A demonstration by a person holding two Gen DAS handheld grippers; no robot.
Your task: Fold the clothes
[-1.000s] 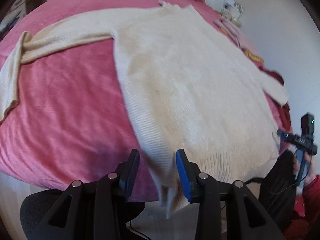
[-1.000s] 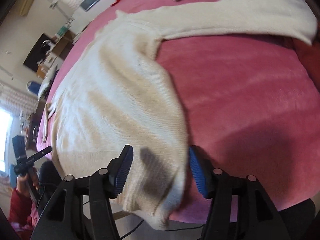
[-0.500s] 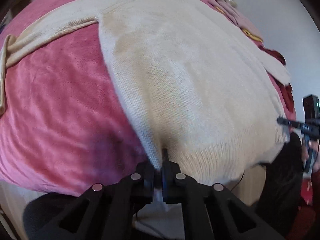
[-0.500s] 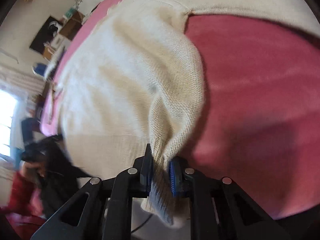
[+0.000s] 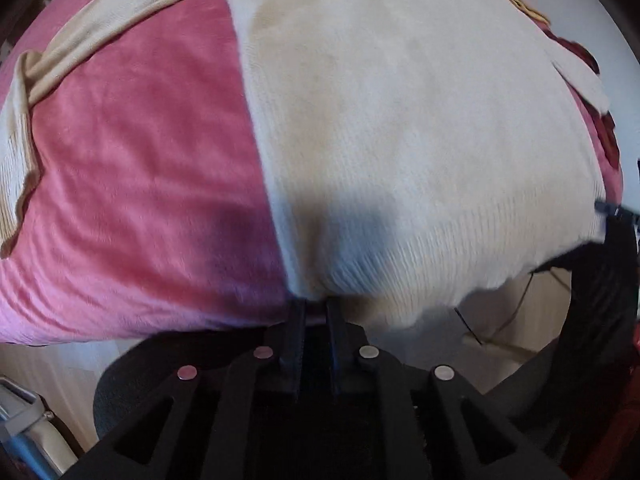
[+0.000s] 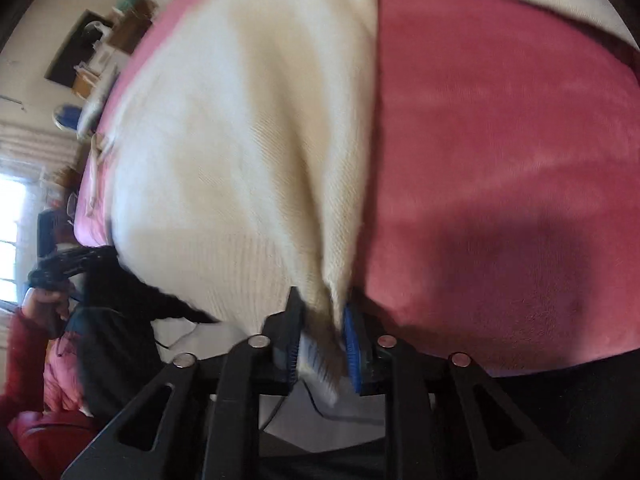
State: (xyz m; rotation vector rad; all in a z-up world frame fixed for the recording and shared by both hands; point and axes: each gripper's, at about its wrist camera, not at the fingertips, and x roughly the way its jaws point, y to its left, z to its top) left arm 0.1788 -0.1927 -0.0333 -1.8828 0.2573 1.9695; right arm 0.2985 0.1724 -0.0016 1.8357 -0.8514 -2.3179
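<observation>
A: Left wrist view: cream sweater (image 5: 400, 120) lies spread flat on the pink bed cover (image 5: 140, 180), hem at the near edge. Left gripper (image 5: 316, 308) jaws opening from a narrow gap, the hem's left corner between them.

B: Right wrist view: right gripper (image 6: 324, 336) jaws opening too, the sweater's (image 6: 240, 140) right hem corner bunched between the blue pads (image 6: 352, 340). One sleeve (image 5: 100, 36) trails far left.
</observation>
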